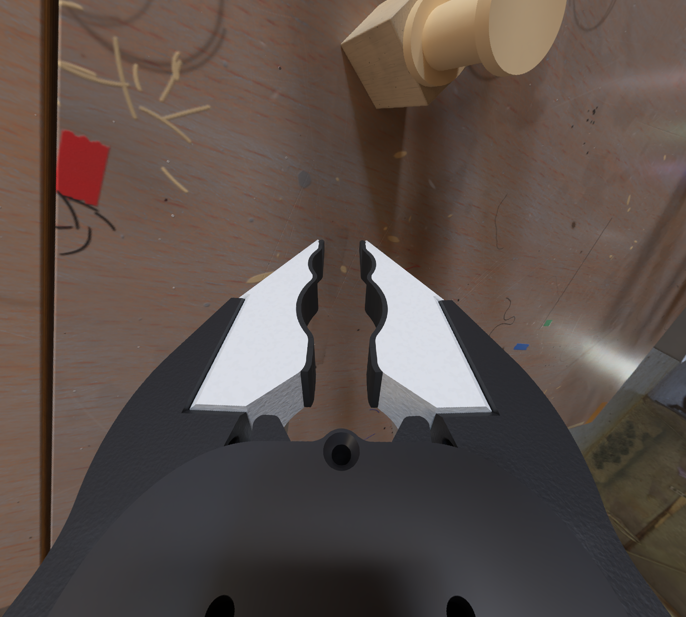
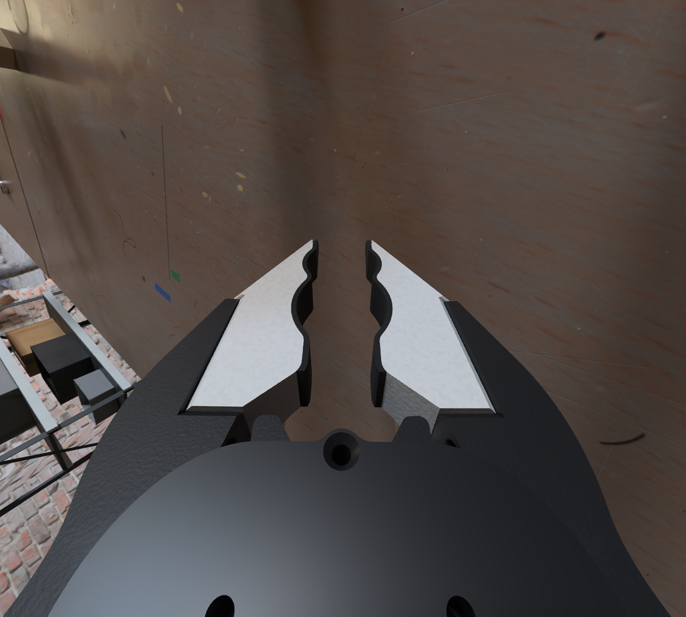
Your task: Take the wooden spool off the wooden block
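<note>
The wooden spool (image 1: 493, 11) stands on the wooden block (image 1: 389, 54), ahead and to the right of the left gripper (image 1: 342, 243) and well apart from it. The spool is smooth, pale turned wood: a broad round flange facing the camera, a waisted neck, and a smaller flange seated on the block's top face. The block is a lighter, square-edged cube with faint grain and speckling, resting on the worn plywood tabletop (image 1: 260, 172), which is reddish-brown, scratched, scribbled with dark pencil loops and strewn with pale shavings. A torn red tape patch (image 1: 82, 167) sits near the table's left seam. The left gripper's matte black body carries white, wedge-shaped fingers (image 1: 267, 324) with scalloped black rubber pads; the jaws stand slightly apart, holding nothing. The right gripper (image 2: 342, 243), of the same make, hangs over bare plywood with its jaws likewise parted and empty; neither spool nor block shows in its view
</note>
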